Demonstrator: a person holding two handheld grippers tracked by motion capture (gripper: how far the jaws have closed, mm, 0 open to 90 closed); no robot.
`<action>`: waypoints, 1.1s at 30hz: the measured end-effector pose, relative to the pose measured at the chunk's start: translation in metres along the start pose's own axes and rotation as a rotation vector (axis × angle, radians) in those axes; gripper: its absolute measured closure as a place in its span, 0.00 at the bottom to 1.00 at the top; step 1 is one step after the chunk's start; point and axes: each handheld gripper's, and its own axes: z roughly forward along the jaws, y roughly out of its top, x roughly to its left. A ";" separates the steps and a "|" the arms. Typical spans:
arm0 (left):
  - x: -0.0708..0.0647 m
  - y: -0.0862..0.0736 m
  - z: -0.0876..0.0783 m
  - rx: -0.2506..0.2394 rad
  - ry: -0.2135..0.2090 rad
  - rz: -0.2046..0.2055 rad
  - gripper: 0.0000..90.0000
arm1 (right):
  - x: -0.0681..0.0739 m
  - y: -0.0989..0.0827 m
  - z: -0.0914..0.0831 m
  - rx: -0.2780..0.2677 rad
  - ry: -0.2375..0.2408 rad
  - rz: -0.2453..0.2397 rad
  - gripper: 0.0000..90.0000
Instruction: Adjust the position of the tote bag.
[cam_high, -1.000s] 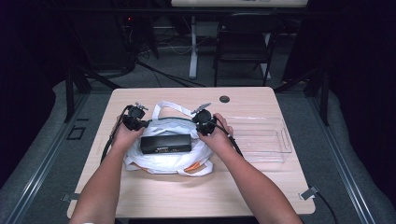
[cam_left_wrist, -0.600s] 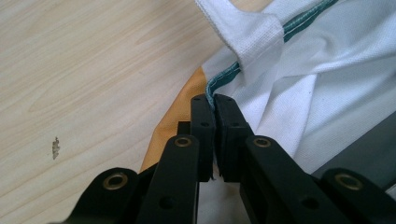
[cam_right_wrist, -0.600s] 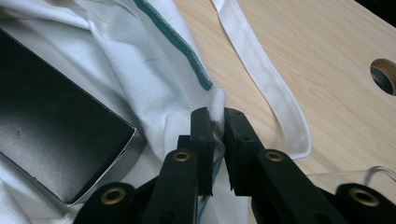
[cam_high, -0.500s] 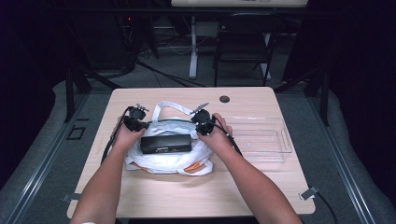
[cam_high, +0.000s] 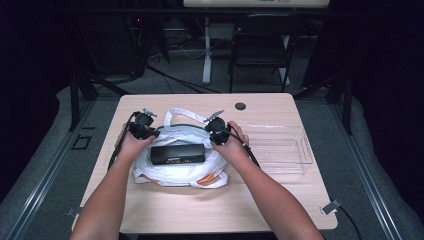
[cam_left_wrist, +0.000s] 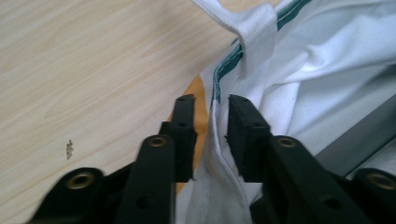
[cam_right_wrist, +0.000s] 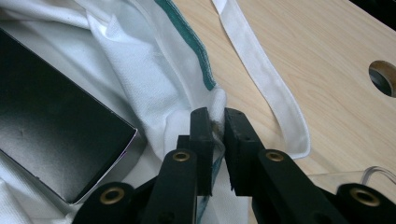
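The white bag (cam_high: 180, 167) is lying on the table (cam_high: 260, 200), between both grippers. Its right rim is pinched by the right gripper (cam_right_wrist: 215, 122). The jaws of the left gripper (cam_left_wrist: 211, 109) have just been opening, and the left rim is seen loose between them.

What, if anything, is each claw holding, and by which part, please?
The right claw pinches the white bag's rim. The left claw has just been opening; the rim sits loose between its jaws.

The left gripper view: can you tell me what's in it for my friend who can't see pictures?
Two black jaws of the left gripper stand a little apart, with the edge of a white cloth bag hanging loosely between them; they have just been opening. The bag has a green stripe along its rim and lies on a light wooden table.
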 end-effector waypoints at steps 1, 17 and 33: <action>0.001 0.000 -0.003 -0.010 0.005 -0.001 0.72 | 0.000 0.000 0.000 0.005 -0.002 -0.004 0.91; 0.001 -0.004 -0.038 -0.061 -0.011 0.025 0.68 | -0.001 -0.001 -0.008 -0.036 0.016 0.002 0.86; -0.005 -0.001 -0.056 -0.075 0.008 0.049 0.71 | -0.001 0.002 -0.030 -0.074 0.042 -0.004 0.84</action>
